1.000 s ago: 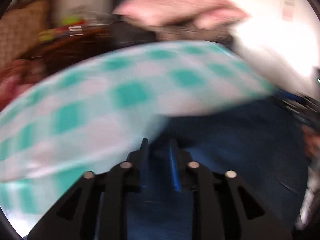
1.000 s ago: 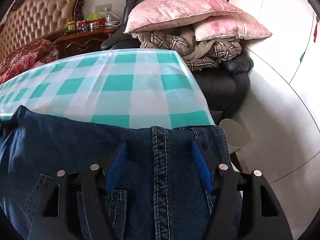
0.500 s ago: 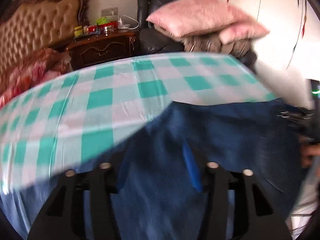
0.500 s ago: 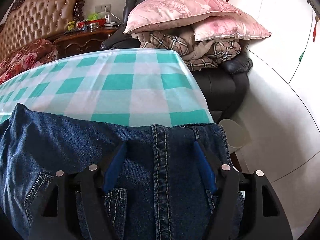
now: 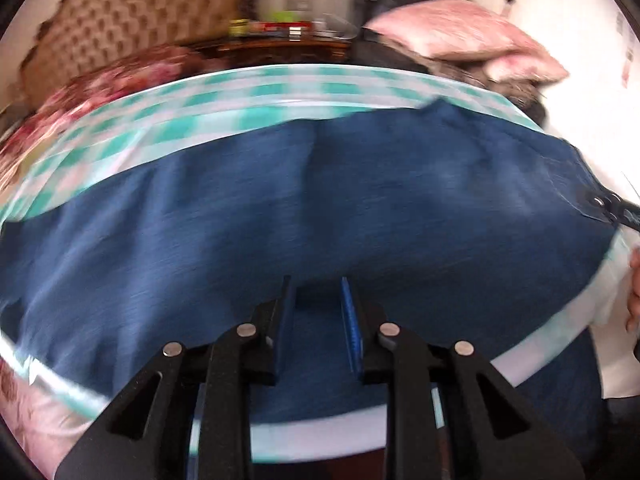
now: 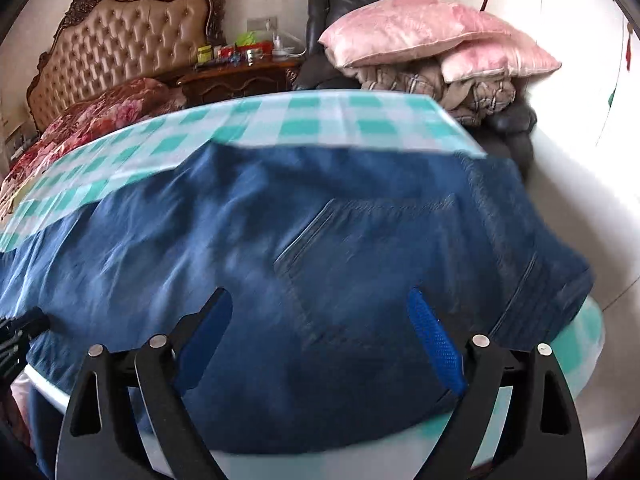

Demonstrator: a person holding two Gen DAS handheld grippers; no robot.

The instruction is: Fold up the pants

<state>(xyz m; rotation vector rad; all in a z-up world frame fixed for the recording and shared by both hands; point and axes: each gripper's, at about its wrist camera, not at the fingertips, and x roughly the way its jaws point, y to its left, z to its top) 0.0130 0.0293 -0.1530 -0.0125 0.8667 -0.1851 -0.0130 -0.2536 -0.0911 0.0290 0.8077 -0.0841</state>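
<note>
Blue jeans (image 5: 360, 208) lie spread across the table's green-and-white check cloth (image 5: 200, 120). My left gripper (image 5: 318, 304) hovers over their near part, jaws closing to a narrow gap. Denim shows between the pads, but I see no pinch. In the right wrist view the jeans (image 6: 280, 240) show a back pocket (image 6: 360, 240) and the waistband at the right. My right gripper (image 6: 320, 320) stands over them, its jaws opening wide and its pads gripping no cloth. The left gripper's tip (image 6: 16, 336) shows at the left edge, and the right gripper's tip (image 5: 624, 208) at the right edge of the left view.
Behind the table stand a dark armchair piled with pink pillows (image 6: 420, 36) and blankets, a wooden bedside cabinet (image 6: 240, 76) with small items, and a tufted headboard (image 6: 128, 40) over a flowered quilt (image 6: 100, 112). A hand (image 5: 634, 280) shows at the right.
Both grippers pulled back toward the table's near edge, so more of the jeans shows. The right jaws widened and left the waistband seam. The left jaws opened, then narrowed again.
</note>
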